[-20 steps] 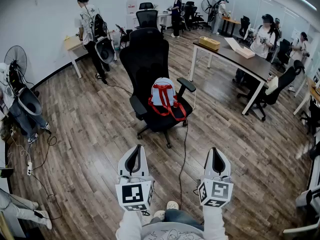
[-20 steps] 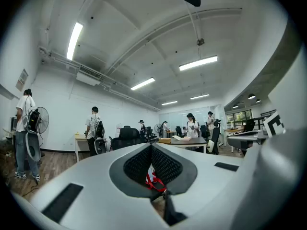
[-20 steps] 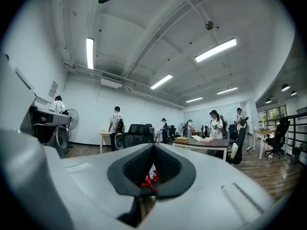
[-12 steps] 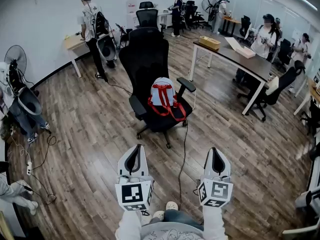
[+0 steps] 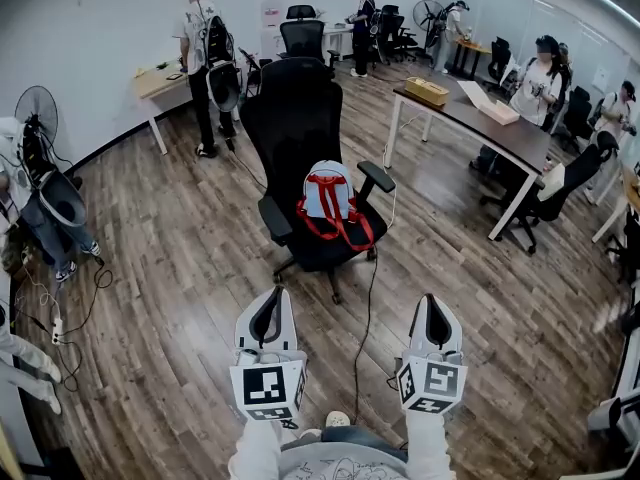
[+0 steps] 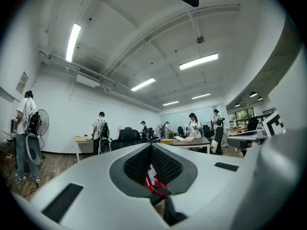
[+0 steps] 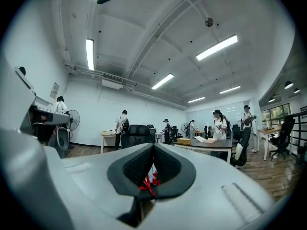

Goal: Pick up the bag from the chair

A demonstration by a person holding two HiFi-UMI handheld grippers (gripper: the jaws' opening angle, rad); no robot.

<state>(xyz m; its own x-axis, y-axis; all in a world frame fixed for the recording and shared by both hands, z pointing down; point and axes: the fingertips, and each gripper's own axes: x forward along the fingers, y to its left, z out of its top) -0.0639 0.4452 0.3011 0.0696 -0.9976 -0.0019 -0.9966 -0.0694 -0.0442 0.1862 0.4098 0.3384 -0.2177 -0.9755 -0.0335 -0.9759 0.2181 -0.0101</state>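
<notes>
A pale blue bag with red straps (image 5: 328,196) leans upright on the seat of a black office chair (image 5: 297,128) in the middle of the room. My left gripper (image 5: 268,313) and right gripper (image 5: 434,316) are held side by side low in the head view, well short of the chair. Both are shut and hold nothing. In the left gripper view the bag (image 6: 152,181) shows small and far below the tips of the left gripper (image 6: 151,145). The right gripper view has the bag (image 7: 149,182) under the met tips of the right gripper (image 7: 153,145).
A long dark desk (image 5: 470,118) stands right of the chair, with another office chair (image 5: 555,183) beside it. A cable (image 5: 368,298) runs across the wood floor from the chair toward me. A person with a backpack (image 5: 205,48) stands at the back left, a fan (image 5: 35,108) at far left.
The person with the backpack at the back left has stepped to the right. The head view has shifted slightly. Both grippers stay where they were, shut.
</notes>
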